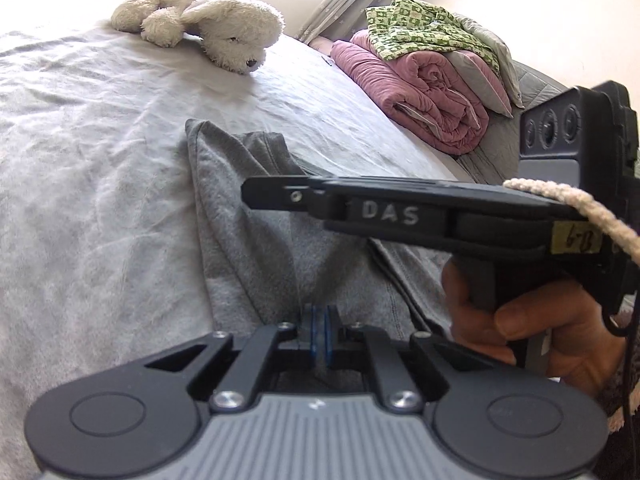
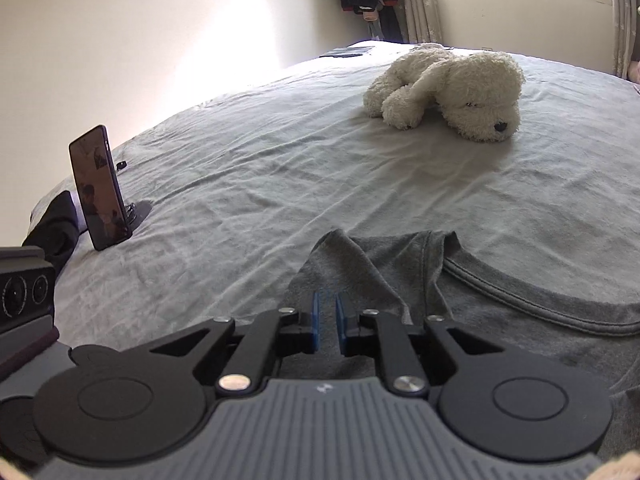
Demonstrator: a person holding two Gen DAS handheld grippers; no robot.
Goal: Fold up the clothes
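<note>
So far the soft grey cotton T-shirt (image 2: 500, 320) lies rumpled on the pale grey bed sheet (image 2: 280, 168), one shoulder flipped over; most folding looks undone. The left tongs (image 1: 319, 330) are pinched shut on a raised ridge of that shirt. The right tongs (image 2: 327, 322) stand slightly parted, shirt just beneath, gripping nothing I can see.

Open grey bedsheet (image 2: 280, 168) ahead of me; obstacles: white plush dog (image 2: 452, 92) far right, upright black phone (image 2: 100, 188) left.
</note>
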